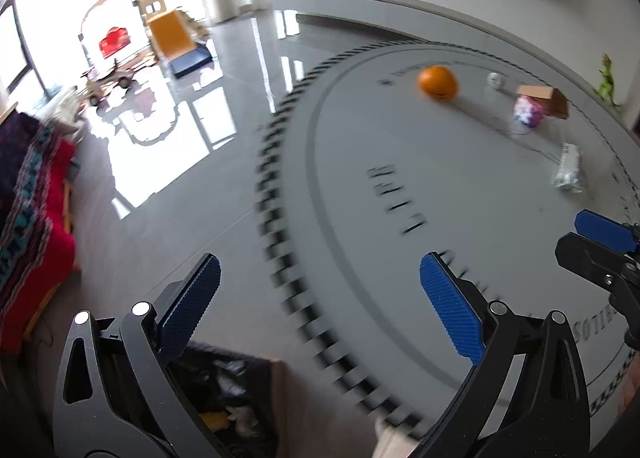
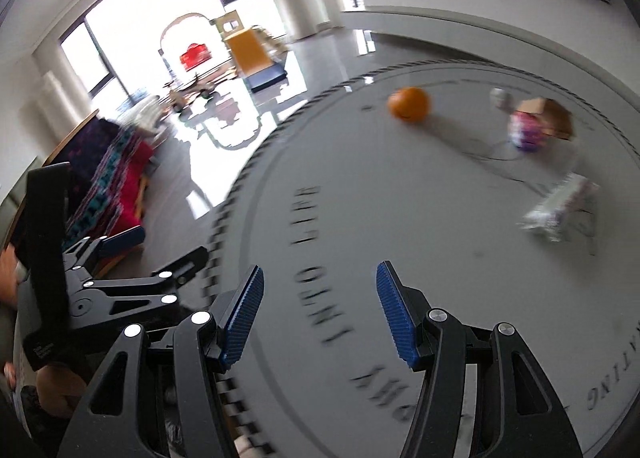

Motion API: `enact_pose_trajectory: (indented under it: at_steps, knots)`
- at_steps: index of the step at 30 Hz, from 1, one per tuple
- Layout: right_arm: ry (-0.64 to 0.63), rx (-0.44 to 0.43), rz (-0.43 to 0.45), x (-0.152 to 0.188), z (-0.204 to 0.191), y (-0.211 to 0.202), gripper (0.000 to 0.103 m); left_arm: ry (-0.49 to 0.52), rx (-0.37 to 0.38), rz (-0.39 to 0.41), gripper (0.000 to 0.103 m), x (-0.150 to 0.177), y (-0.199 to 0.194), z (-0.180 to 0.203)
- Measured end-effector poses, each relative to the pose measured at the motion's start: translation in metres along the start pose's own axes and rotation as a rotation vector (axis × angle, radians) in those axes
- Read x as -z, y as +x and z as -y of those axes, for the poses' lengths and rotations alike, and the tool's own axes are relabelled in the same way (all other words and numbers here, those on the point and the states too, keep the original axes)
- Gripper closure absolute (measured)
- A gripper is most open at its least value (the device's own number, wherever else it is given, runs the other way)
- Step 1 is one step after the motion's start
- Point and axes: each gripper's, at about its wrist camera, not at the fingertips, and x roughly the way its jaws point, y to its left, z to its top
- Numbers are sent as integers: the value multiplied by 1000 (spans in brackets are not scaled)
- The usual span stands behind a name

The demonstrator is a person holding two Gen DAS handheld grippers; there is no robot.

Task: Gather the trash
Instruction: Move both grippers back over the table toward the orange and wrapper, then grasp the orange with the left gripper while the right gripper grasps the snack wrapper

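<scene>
On the round grey rug (image 1: 400, 138) lie a crumpled clear plastic wrapper (image 1: 568, 168), a pink-and-white crumpled ball (image 1: 528, 111), a small white wad (image 1: 495, 80), a brown cardboard piece (image 1: 546, 98) and an orange ball (image 1: 438, 82). My left gripper (image 1: 320, 298) is open and empty, above the rug's edge. A black bin (image 1: 224, 398) with trash in it sits below its left finger. My right gripper (image 2: 318, 310) is open and empty over the rug (image 2: 400, 198); the wrapper (image 2: 560, 210), pink ball (image 2: 526, 132) and orange ball (image 2: 410, 104) lie ahead of it.
A glossy tiled floor (image 1: 180, 138) lies left of the rug. A sofa with a red and patterned blanket (image 1: 32, 198) stands at the left. Toys and cardboard (image 1: 168, 38) sit by the windows. A green toy dinosaur (image 1: 608, 78) stands by the wall.
</scene>
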Motion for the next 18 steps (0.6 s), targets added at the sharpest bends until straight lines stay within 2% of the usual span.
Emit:
enact_pose_trajectory:
  at_steps: [4,12,18]
  knots:
    - [75,72,11,-8,43,1,43,37,43,-4,6,-19,12,25]
    - [279,271,44,-29,140,8,43,68,107,-11,6,-63,50,63]
    - [346,329,19,-39,176,35,43,89,128,-22,6,-88,80,83]
